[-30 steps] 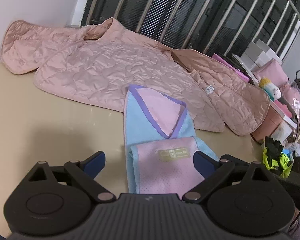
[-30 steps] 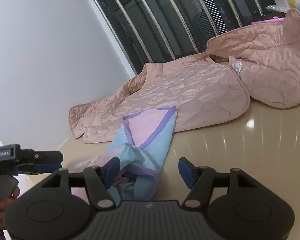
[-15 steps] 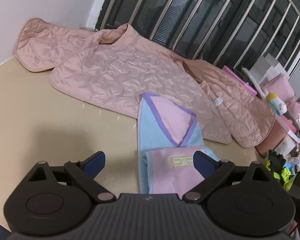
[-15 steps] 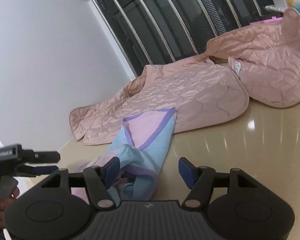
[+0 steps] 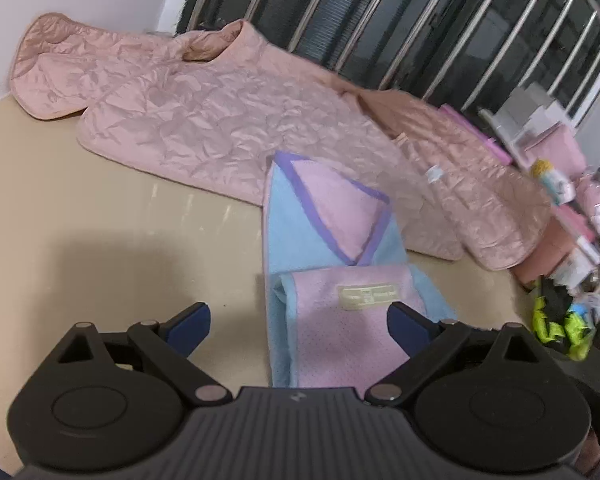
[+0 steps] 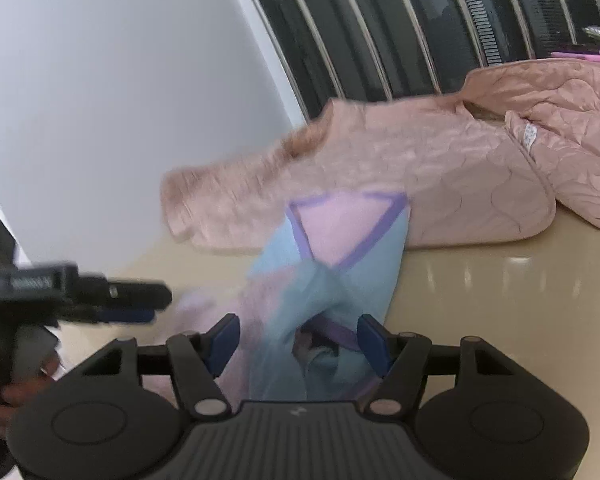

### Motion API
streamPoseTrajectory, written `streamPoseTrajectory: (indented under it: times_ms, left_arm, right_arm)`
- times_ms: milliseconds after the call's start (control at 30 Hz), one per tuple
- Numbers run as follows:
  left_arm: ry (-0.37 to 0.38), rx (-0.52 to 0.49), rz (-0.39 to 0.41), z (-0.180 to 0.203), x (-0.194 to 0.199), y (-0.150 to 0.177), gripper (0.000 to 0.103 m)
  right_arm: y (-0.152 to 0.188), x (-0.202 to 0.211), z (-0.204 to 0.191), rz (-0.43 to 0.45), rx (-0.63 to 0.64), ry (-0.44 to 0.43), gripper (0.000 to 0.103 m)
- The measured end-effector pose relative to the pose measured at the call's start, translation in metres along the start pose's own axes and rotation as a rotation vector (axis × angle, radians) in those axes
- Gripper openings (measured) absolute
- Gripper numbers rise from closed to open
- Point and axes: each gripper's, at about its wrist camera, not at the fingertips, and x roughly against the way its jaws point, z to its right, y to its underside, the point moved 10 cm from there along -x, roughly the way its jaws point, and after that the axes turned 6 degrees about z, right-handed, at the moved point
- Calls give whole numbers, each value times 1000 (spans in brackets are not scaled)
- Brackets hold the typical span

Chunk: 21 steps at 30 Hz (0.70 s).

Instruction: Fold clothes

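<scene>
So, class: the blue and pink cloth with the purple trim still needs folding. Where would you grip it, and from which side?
Grip the blue and pink cloth at its pointed far corner, where the purple trim meets. That tip lies flat over the pink quilted jacket, an exposed edge, so probably come from above and draw it toward the folded near end.

A blue-and-pink garment (image 5: 332, 264) lies partly folded at lower centre; a quilted pink jacket (image 5: 220, 120) sprawls open across the upper frame.
</scene>
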Motion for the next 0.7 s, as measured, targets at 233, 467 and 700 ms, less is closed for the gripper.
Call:
streamPoseTrajectory:
  times_ms: [233,467,700]
  left_arm:
    - [32,-25,20,18,-6,-6,43]
    - [16,-13,20,22,-16,-10,51]
    - [8,-51,40,23,0,-11,60]
  right_arm:
    - [-5,15,-15,44,-163,-108,5]
    - [12,21,23,42,-280,57,12]
    - [-8,36,26,162,-251,104,51]
